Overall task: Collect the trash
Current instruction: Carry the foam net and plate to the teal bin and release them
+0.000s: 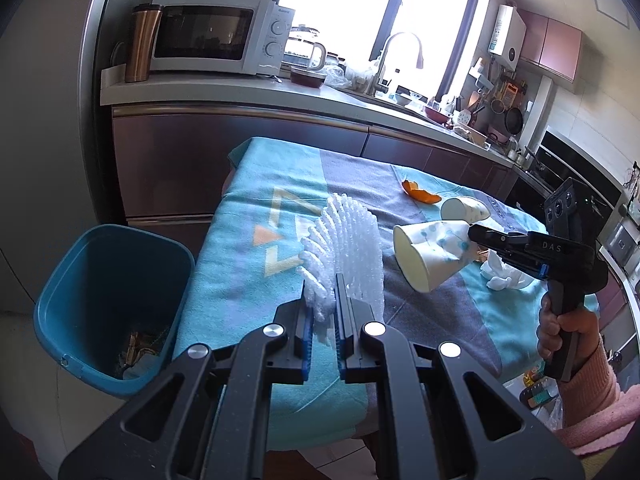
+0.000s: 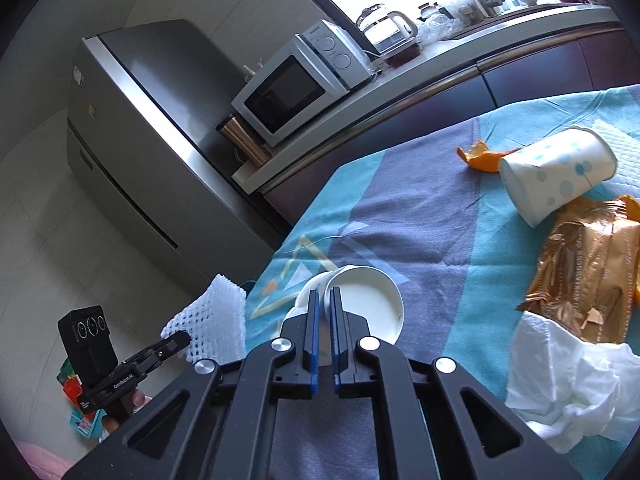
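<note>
My left gripper (image 1: 322,294) is shut on a white foam net sleeve (image 1: 348,248) and holds it above the table's left part; the sleeve also shows in the right wrist view (image 2: 212,326). My right gripper (image 2: 325,300) is shut on a crushed dotted paper cup (image 2: 362,304), held above the cloth; the cup shows in the left wrist view (image 1: 430,252). A second dotted cup (image 2: 556,174) lies on its side. Orange peel (image 2: 480,156), a gold wrapper (image 2: 588,268) and a crumpled white tissue (image 2: 568,376) lie on the cloth. A blue trash bin (image 1: 108,300) stands left of the table.
The table is covered by a teal and grey cloth (image 1: 256,200). Behind it runs a counter (image 1: 240,90) with a microwave (image 1: 216,34), a kettle (image 1: 306,50) and a sink tap (image 1: 400,52). A steel fridge (image 2: 132,120) stands at the left.
</note>
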Demonstrator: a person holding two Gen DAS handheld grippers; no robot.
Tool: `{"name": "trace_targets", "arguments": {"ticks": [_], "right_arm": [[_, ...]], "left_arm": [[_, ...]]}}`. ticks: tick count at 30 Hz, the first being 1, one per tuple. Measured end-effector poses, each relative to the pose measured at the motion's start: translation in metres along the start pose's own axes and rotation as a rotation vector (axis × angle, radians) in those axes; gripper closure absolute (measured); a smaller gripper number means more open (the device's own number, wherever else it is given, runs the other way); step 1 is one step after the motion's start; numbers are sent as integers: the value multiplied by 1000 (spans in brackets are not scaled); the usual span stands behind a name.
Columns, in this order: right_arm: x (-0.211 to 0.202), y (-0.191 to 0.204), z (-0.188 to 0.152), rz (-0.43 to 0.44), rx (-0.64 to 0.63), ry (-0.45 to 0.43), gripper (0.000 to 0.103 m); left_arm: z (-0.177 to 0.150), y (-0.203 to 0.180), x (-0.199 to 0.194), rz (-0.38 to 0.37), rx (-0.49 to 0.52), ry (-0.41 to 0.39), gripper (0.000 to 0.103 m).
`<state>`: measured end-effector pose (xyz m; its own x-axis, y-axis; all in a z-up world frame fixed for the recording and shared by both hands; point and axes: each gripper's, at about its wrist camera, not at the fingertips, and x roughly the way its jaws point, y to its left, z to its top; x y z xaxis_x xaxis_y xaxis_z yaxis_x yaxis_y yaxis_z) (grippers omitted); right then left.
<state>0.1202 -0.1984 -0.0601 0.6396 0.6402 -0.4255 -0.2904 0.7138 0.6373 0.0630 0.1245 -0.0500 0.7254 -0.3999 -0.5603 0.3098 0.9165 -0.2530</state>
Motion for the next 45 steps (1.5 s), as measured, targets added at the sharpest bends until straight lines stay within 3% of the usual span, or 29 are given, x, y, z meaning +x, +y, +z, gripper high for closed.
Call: {"name": "trace_targets", "arguments": {"ticks": [23,35,45], "right_arm": [[52,83,25,187,-141,62,103],[140,161,30,320,-243,187,103],[224,186,11,274,-275,347,103]], "left_arm": [[8,67,-53,141,-84,-94,94],[7,130,-61,297,-157,-75,94],[-6,175,-31,346,-223,-1,94]]}}
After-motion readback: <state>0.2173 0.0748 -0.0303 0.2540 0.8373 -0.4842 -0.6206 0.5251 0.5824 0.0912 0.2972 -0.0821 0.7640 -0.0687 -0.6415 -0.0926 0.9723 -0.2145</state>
